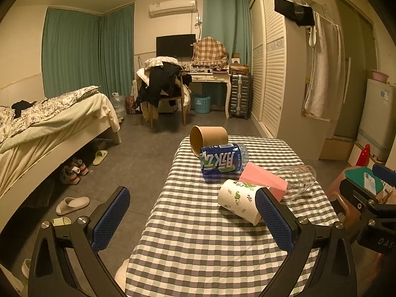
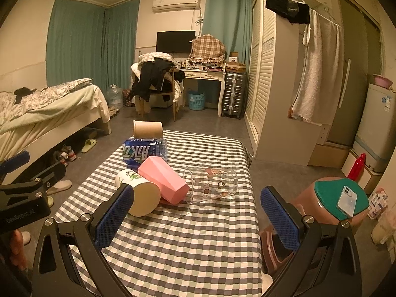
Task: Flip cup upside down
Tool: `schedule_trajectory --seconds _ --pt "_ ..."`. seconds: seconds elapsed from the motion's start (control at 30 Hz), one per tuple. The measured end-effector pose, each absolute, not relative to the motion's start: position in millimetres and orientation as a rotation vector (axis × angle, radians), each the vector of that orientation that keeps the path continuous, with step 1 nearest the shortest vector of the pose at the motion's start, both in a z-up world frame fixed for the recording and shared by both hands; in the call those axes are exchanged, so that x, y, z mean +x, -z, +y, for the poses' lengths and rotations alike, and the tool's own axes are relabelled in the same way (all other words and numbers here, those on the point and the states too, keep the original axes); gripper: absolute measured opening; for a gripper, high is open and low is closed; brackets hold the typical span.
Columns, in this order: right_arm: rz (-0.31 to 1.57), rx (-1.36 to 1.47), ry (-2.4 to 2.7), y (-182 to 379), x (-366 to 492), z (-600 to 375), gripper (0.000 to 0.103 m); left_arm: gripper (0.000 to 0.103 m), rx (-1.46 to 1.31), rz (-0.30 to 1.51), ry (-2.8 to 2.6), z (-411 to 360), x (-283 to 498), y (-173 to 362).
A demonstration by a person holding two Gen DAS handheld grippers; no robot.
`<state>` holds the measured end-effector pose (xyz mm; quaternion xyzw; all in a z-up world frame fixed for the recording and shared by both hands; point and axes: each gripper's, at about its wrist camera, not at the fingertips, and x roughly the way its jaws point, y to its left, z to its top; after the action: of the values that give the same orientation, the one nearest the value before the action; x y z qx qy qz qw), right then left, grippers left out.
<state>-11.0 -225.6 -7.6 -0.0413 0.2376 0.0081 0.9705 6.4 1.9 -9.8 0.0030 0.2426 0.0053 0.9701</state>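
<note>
While both grippers hang over near edge of table [image 2: 198,247], nothing's grabbed. Left gripper [image 1: 193,212] jaws spread wide, right-hand pad just beside white leaf-print cup [image 1: 238,199], can't tell if touching. Right gripper [image 2: 198,212] jaws spread too, holding nothing. All cups lie on sides mid-table: white one touching pink cup [image 2: 164,179], clear glass [image 2: 212,183] just beside pink, toward right edge. Blue-label bottle [image 2: 144,154] behind them, brown paper cup [image 2: 148,129] at far left corner.
</note>
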Motion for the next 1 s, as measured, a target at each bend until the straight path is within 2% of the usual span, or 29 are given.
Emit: schedule_trajectory --seconds 0.47,0.7,1.0 --pt "0.508 -0.188 -0.079 -4 0 -211 0.103 0.103 -0.014 0.51 -0.011 4 9 11" --pt "0.549 -0.283 -0.225 -23 29 -194 0.103 0.103 -0.053 0.553 -0.056 34 29 11" --pt "0.603 -0.797 -0.39 -31 125 -124 0.103 0.103 -0.061 0.58 -0.205 90 62 23"
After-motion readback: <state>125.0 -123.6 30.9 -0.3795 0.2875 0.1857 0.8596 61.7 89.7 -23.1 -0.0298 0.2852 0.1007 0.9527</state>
